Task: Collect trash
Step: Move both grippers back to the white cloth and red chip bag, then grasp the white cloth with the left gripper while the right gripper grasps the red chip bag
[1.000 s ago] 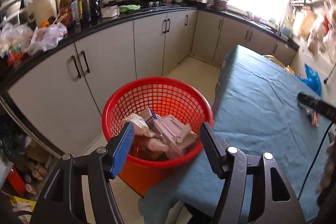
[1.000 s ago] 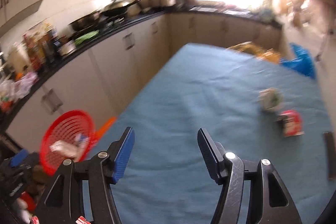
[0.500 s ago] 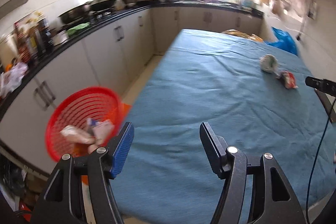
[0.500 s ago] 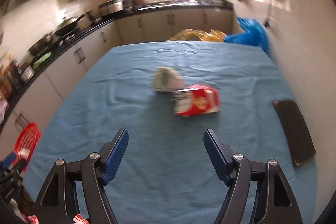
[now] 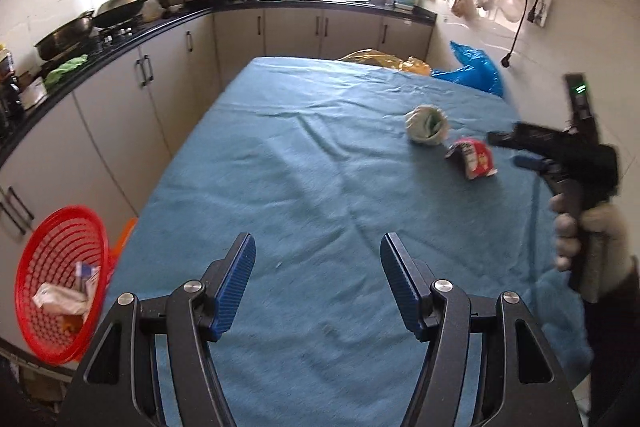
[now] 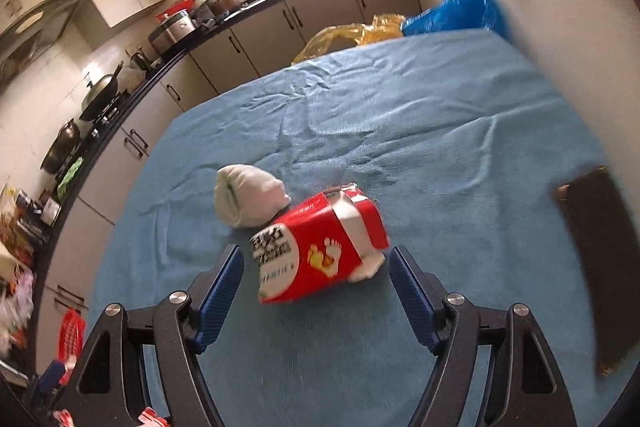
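A crushed red and white carton [image 6: 320, 247] lies on the blue tablecloth [image 6: 420, 147], partly between the fingers of my open right gripper [image 6: 316, 279]. A crumpled white wad [image 6: 248, 199] lies just beyond it. Both also show in the left wrist view, the carton [image 5: 472, 159] and the wad [image 5: 426, 125], with my right gripper [image 5: 516, 147] beside the carton. My left gripper [image 5: 318, 267] is open and empty above the near part of the cloth. The red trash basket [image 5: 56, 291] stands on the floor at the left, with trash inside.
A black phone [image 6: 600, 267] lies on the table's right side. Blue [image 5: 472, 71] and yellow [image 5: 380, 61] plastic bags sit past the far table edge. Kitchen cabinets and a counter with pans [image 5: 112, 11] run along the left and back. Bags hang on the right wall.
My left gripper swung from over the basket to over the table. My right gripper moved forward across the cloth until the carton came between its fingers.
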### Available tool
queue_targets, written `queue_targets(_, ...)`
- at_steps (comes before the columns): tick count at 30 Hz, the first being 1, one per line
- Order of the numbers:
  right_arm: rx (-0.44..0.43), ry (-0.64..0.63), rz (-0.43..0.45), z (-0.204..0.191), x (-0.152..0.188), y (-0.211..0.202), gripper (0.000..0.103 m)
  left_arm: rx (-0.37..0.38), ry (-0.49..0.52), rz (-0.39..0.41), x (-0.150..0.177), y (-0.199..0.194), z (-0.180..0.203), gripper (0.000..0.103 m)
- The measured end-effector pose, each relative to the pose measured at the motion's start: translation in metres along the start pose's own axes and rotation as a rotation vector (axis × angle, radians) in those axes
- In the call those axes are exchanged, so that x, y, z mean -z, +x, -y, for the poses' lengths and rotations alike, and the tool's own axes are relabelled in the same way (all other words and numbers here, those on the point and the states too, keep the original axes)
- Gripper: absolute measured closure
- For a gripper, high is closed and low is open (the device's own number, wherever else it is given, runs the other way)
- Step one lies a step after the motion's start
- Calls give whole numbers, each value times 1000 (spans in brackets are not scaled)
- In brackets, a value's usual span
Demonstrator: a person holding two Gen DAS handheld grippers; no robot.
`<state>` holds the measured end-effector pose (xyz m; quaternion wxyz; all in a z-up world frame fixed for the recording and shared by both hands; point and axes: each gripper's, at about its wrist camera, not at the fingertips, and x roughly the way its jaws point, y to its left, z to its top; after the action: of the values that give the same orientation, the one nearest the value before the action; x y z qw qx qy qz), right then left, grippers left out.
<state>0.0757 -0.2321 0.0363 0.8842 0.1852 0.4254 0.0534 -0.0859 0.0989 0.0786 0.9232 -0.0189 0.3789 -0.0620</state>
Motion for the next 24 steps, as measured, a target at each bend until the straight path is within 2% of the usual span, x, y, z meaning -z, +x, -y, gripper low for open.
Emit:
queue_targets(4,10,25,4,0,1,18,19,5,-12,14,-23,13,1,35)
queue_targets(9,43,-14,-12,-6,9,39,13,11,-8,22,-53,42,11,34)
queue_targets(12,54,-37,-2,-11,10,43,14,43,-12,7,-70,67,21,34)
queue_targets(13,55,-40,-3,-12,10,43,18,56,-15,0,-75,75,25,34)
queue_targets(15,33,-52,-9,-14,10,42,50,88,-19,-15,-87,94,36,34)
queue_targets(16,10,-48,-17,-14,11,41,54,95,-18,-20,-91,100,42,34)
queue_targets(18,2,-53,-9,-13,11,35,69,113,-6,-32,-99,116,56,34)
queue_targets(21,-17,-65,5,-11,15,25,79,136,15,-56,-112,141,74,34)
queue_targets(24,-31,-52,4,-6,19,20,81,163,22,-78,-122,162,90,33)
